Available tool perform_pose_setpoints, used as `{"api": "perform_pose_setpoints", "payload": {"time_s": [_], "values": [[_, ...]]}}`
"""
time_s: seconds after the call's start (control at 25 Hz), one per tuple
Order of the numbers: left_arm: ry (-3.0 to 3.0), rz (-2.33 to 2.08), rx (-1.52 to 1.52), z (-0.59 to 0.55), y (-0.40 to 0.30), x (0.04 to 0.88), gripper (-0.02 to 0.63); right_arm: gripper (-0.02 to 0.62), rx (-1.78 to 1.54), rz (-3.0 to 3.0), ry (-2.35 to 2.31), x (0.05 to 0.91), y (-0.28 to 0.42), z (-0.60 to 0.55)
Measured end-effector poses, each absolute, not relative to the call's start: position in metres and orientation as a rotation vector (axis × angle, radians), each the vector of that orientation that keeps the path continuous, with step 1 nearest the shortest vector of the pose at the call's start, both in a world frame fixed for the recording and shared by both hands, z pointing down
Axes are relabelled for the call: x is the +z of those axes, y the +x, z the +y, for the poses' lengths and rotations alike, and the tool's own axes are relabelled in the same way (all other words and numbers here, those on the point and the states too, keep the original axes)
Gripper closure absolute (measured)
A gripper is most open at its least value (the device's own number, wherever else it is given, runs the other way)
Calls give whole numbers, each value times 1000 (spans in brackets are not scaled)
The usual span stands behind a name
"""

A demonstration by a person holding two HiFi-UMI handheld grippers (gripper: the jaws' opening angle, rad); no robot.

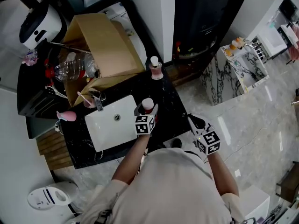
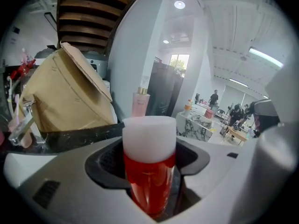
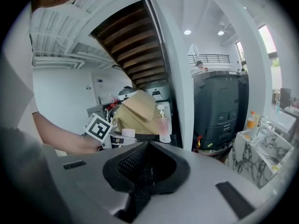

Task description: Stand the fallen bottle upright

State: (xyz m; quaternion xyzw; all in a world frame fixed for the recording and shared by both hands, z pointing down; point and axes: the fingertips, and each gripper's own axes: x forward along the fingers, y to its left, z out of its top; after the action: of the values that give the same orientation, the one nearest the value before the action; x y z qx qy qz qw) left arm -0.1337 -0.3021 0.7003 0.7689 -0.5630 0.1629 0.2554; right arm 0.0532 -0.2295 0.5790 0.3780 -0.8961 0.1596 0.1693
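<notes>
A small red bottle (image 1: 147,105) with a white cap stands upright between the jaws of my left gripper (image 1: 147,112), just right of the white sink (image 1: 100,127). In the left gripper view the bottle (image 2: 149,176) fills the hollow of the left gripper (image 2: 149,146), whose jaws press on its red body. Its base is hidden, so I cannot tell whether it rests on the black counter (image 1: 170,107). My right gripper (image 1: 195,121) hangs off the counter's right edge. Its jaws meet in the right gripper view (image 3: 145,174) with nothing between them.
A pink pump bottle (image 1: 155,68) stands at the counter's back right corner. A brown cardboard box (image 1: 105,43) leans behind the sink, with a clear plastic bottle (image 1: 70,69) beside it. A marble-topped table (image 1: 236,66) stands on the floor to the right.
</notes>
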Motion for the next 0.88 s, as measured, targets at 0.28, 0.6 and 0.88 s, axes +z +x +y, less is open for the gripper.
{"api": "perform_pose_setpoints", "payload": {"time_s": [0.28, 0.6, 0.88], "values": [[2175, -1591, 435, -312, -145, 691, 318, 563, 437, -2552, 1058, 576, 48, -227], [2281, -1644, 420, -311, -149, 683, 316, 563, 433, -2547, 1048, 577, 48, -223], [2320, -1650, 429, -300, -147, 681, 316, 563, 429, -2555, 1029, 577, 46, -219]]}}
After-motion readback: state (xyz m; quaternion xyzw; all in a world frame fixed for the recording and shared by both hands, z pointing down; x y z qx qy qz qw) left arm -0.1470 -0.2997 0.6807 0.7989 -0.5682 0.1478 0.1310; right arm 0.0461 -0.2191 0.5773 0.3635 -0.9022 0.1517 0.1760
